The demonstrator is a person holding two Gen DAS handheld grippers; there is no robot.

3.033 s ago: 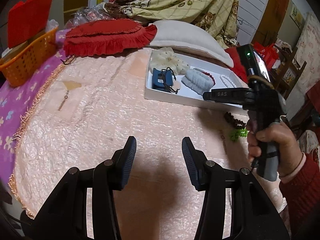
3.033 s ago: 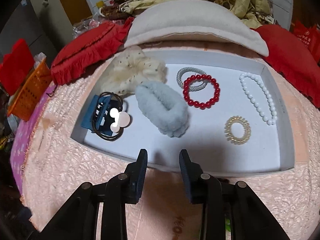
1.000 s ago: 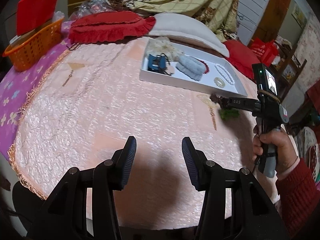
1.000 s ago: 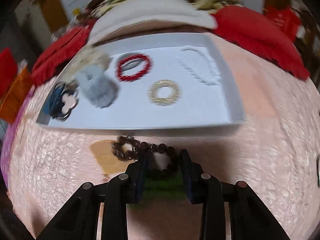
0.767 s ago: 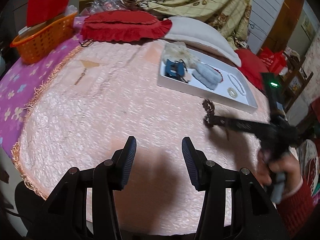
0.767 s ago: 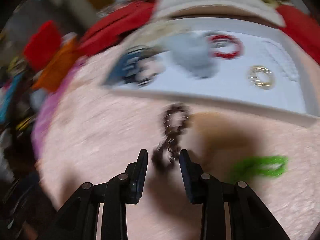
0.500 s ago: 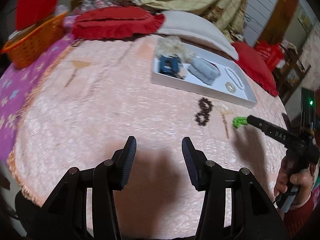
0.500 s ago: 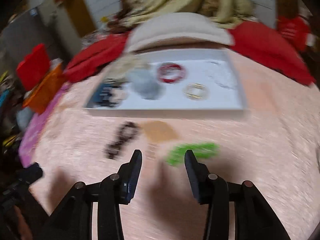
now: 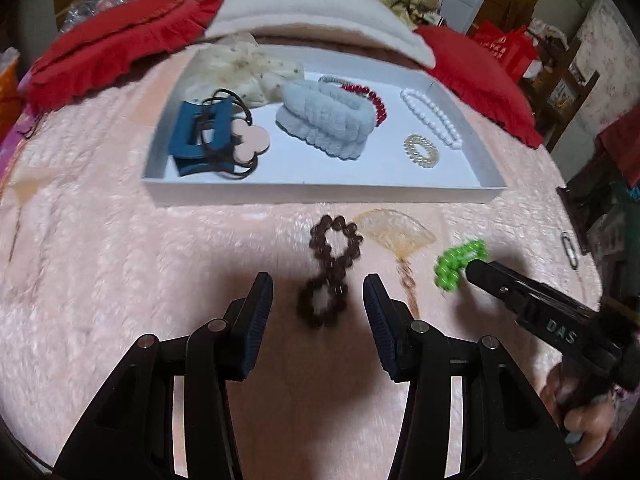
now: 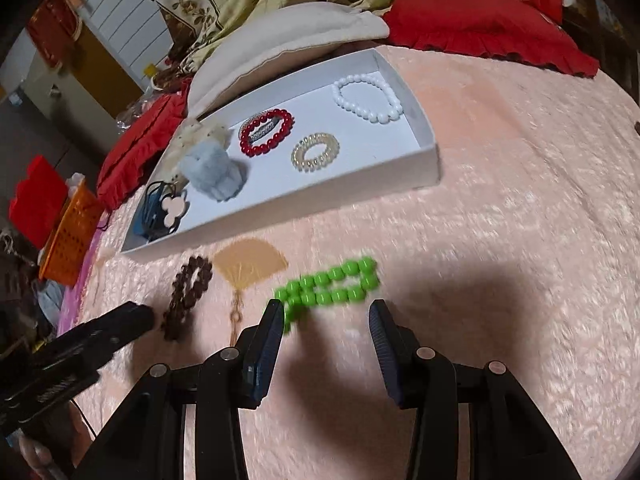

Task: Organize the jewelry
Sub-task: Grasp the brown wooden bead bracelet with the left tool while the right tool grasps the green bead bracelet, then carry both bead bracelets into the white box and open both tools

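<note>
Left wrist view looks down on a pink bedspread [image 9: 120,272] that fills most of the scene, with a cream pillow [image 9: 304,12] and red cushions [image 9: 104,44] along its far edge. On the spread sits a shallow white tray [image 9: 320,194] holding a grey fluffy scrunchie [image 9: 328,120], a blue hair clip [image 9: 200,136] looped with dark hair ties, a red bead bracelet [image 10: 267,131], a white bead bracelet [image 10: 368,98] and a gold coil hair tie [image 10: 316,152]. Just in front of the tray, on the spread, a brown bead bracelet [image 9: 328,272] lies twisted into a figure eight, and a green bead bracelet [image 10: 332,286] lies to its right, with a printed fan pattern between them. The left gripper [image 9: 318,312] has its jaws apart and just closing a little, the brown bracelet lying between them untouched. The right gripper [image 10: 326,332] has jaws apart, recently widened, holding nothing, with the green bracelet just ahead of its left finger.
</note>
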